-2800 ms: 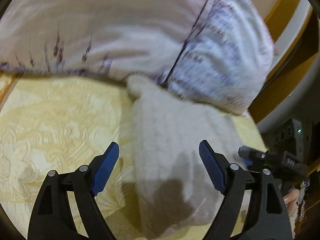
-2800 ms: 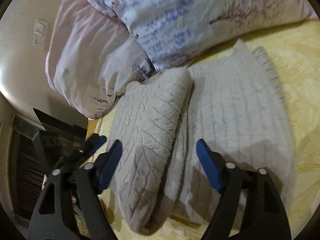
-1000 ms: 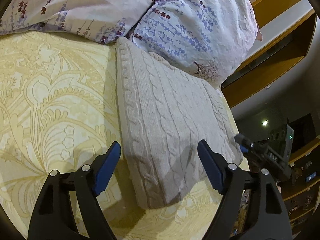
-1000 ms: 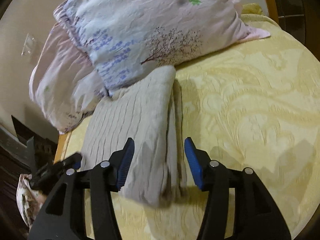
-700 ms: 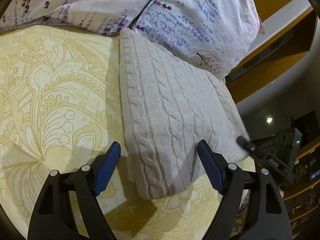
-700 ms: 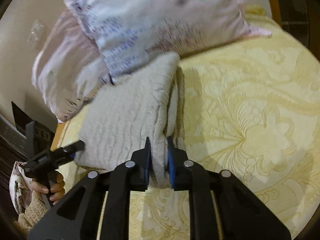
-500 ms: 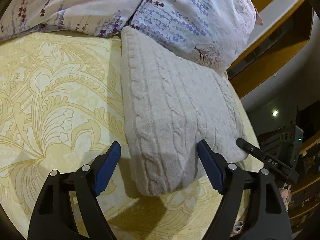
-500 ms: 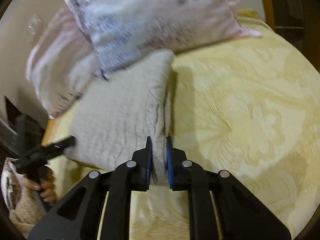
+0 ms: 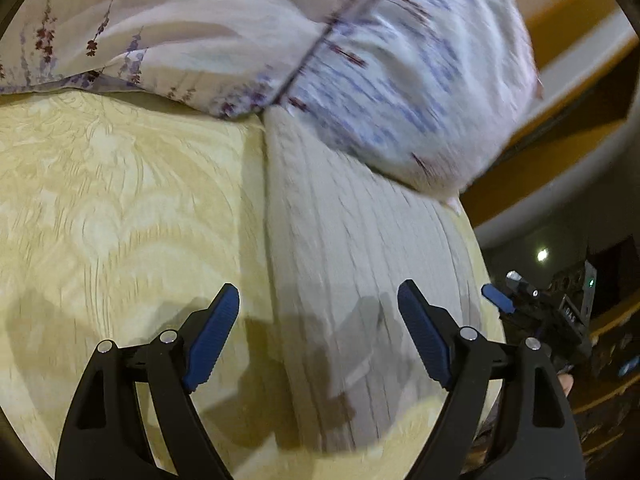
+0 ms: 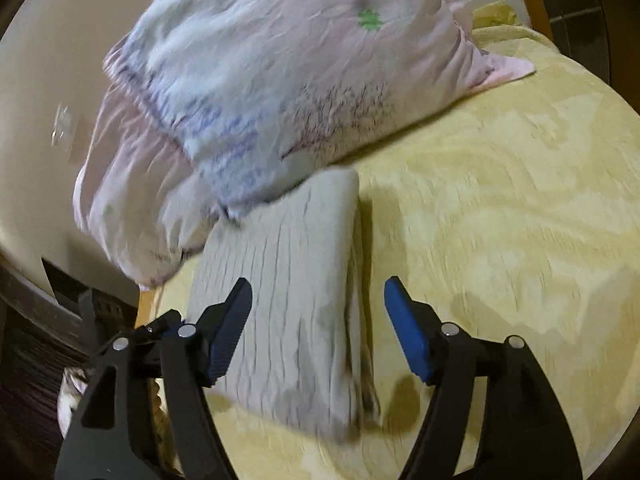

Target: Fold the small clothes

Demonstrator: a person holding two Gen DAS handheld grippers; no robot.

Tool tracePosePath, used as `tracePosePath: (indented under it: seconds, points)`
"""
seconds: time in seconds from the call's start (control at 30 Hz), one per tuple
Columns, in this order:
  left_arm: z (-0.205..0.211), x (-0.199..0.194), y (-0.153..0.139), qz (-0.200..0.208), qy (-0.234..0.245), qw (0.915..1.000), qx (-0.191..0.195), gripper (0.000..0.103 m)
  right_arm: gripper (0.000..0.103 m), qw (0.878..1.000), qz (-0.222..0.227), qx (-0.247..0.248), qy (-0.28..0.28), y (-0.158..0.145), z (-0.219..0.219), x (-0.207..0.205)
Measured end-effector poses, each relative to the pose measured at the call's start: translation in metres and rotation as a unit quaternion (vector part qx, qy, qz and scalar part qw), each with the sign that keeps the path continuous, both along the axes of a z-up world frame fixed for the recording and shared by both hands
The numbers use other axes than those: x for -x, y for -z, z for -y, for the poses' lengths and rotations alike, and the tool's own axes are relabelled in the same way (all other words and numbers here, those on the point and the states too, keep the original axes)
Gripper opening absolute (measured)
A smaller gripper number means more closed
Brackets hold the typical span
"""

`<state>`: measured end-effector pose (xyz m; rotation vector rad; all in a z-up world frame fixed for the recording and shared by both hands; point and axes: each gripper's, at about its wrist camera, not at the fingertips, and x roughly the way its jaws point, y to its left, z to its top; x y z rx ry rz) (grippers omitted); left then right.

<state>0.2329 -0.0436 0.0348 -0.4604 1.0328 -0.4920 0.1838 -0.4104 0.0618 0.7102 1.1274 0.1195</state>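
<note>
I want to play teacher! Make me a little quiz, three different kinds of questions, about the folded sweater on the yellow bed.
1. True or false: the knit sweater lies folded on the yellow bedspread.
2. What does the sweater's far end touch? A) a flowery pillow B) a shoe C) a book
3. Fill in: the right tool has its jaws ____, with nothing pinched between its blue pads.

Key
1. True.
2. A. The far end tucks against the pillow.
3. Opening. The sweater sits between the jaws, but the pads do not press it. The left tool is open too.
</note>
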Motion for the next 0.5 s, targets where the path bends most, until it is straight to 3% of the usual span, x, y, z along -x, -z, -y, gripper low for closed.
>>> tracePosePath:
  seconds: [0.2,0.33,0.37,0.4,0.43,0.5]
  points:
    - [0.0,-0.058,0.007,-0.021,-0.026,0.9994,0.006,0.08,0.068,0.997,-0.045,-0.055,0.014,0.042,0.011,-0.058]
    - [0.009,-0.083,0.015,-0.041,-0.016,0.9989,0.016,0.068,0.068,0.995,-0.057,-0.079,0.006,0.061,0.009,-0.073]
    - [0.012,-0.087,0.016,-0.043,-0.013,0.9988,0.019,0.064,0.06,0.995,-0.055,-0.08,0.001,0.063,0.007,-0.075]
    - [0.015,-0.091,0.018,-0.044,-0.009,0.9988,0.022,0.055,0.039,0.995,-0.052,-0.079,-0.01,0.065,0.004,-0.077]
    - [0.017,-0.094,0.019,-0.044,-0.007,0.9987,0.025,0.04,0.029,0.996,-0.05,-0.075,-0.019,0.067,0.0,-0.079]
    - [0.019,-0.098,0.022,-0.047,-0.012,0.9983,0.031,0.027,0.012,0.998,-0.029,-0.054,-0.029,0.062,-0.003,-0.079]
